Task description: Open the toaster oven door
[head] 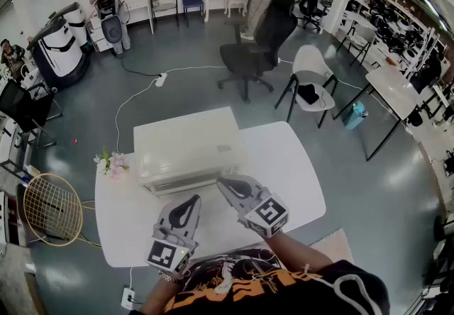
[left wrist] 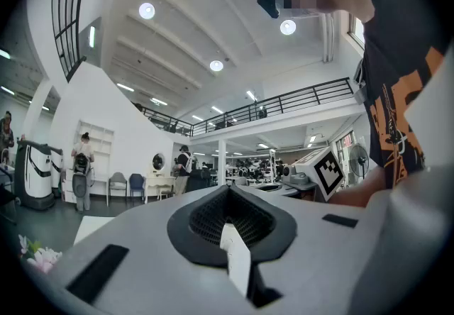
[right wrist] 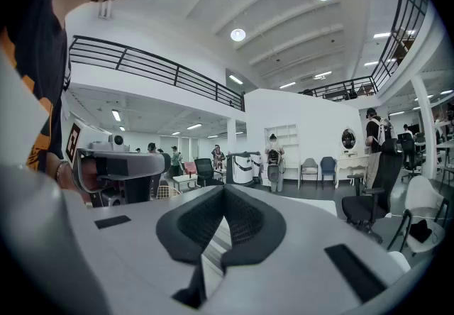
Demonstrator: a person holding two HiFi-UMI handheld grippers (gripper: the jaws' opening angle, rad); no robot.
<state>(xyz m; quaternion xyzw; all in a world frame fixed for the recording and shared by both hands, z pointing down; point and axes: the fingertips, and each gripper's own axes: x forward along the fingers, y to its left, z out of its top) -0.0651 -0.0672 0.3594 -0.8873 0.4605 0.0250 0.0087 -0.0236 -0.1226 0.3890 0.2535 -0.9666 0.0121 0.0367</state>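
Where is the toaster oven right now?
Head view, centre: the toaster oven sits on the white table, pink flowers just left of it.

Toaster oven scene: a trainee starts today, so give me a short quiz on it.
1. True or false: the toaster oven stands on the floor.
2. What lies on the white table, to the left of the oven? A flowers; B mug; C kettle.
3. Fill in: the right gripper and the left gripper both have jaws ____.
Key: 1 false, it stands on the table; 2 A; 3 shut, with nothing held between them.
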